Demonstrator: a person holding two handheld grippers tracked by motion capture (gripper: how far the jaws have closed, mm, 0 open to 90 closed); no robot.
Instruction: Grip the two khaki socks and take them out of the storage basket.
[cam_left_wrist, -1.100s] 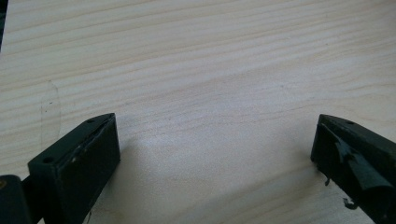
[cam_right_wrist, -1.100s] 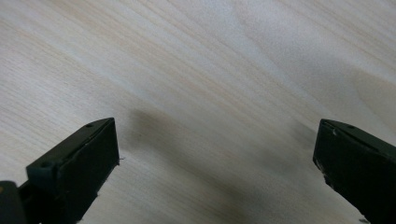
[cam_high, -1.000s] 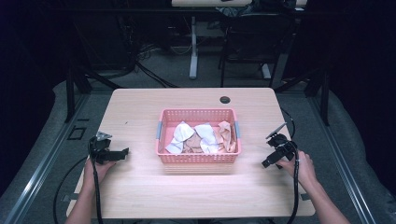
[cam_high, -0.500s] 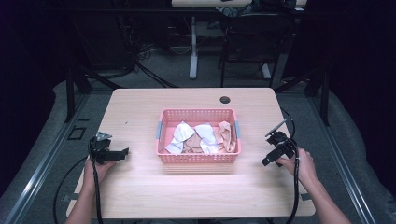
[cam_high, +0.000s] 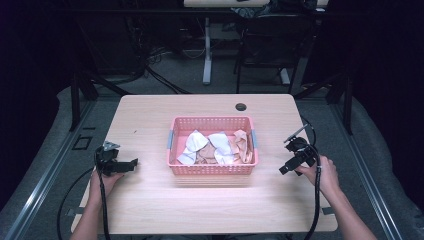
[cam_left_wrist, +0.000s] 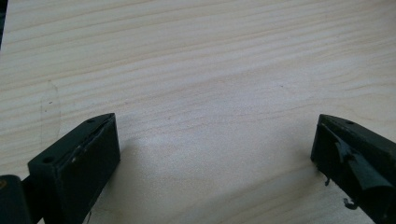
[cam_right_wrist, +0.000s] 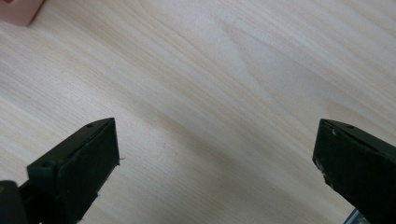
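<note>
A pink plastic basket (cam_high: 212, 170) stands in the middle of the light wooden table (cam_high: 150, 115). Inside it lie white cloths (cam_high: 192, 145) and beige cloths (cam_high: 241, 142) in a loose heap. My left gripper (cam_high: 131, 164) rests low over the table to the left of the basket, jaws wide apart, nothing between them (cam_left_wrist: 215, 154). To the right of the basket my right gripper (cam_high: 284, 170) is held just above the wood, also open and empty (cam_right_wrist: 215, 154). A corner of the basket (cam_right_wrist: 16, 9) shows at the top left of the right gripper view.
A small round black hole (cam_high: 241, 106) sits near the table's far edge. Black cables trail from both grippers off the near edge. Behind the table stand dark table legs and a chair base (cam_high: 207, 55) on grey floor.
The right gripper has shifted slightly lower and toward the basket. The left gripper has stayed in place.
</note>
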